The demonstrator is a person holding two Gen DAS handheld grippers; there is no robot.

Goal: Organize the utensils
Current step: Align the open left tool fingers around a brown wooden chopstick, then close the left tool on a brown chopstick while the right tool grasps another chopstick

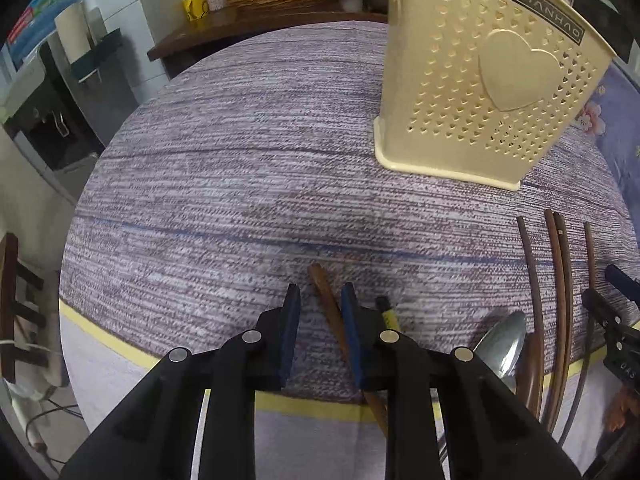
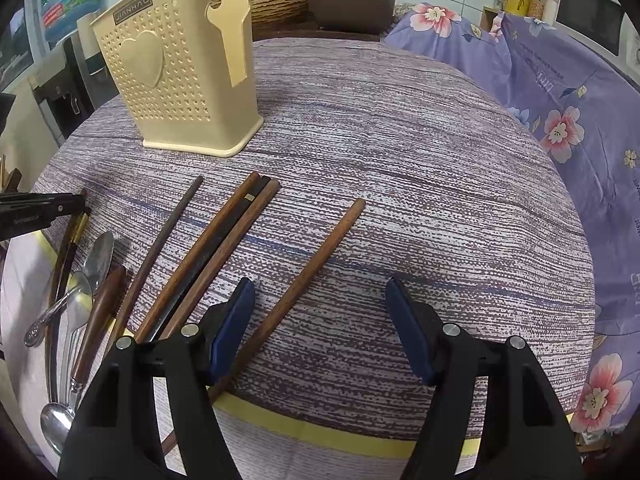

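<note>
Utensils lie loose below the cream holder (image 2: 180, 76).
Your left gripper (image 1: 320, 300) stands narrowly spread around a brown chopstick (image 1: 326, 296) — right gripper (image 2: 320, 312) spread wide, empty.

Utensils (image 2: 224, 240) before holder (image 2: 180, 68), on cloth (image 2: 400, 160)

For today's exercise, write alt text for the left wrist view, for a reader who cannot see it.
The left gripper hangs over a purple woven tablecloth, its blue pads either side of a brown wooden chopstick without pressing on it. A cream perforated utensil holder stands beyond, with more chopsticks and a metal spoon to the right.
</note>
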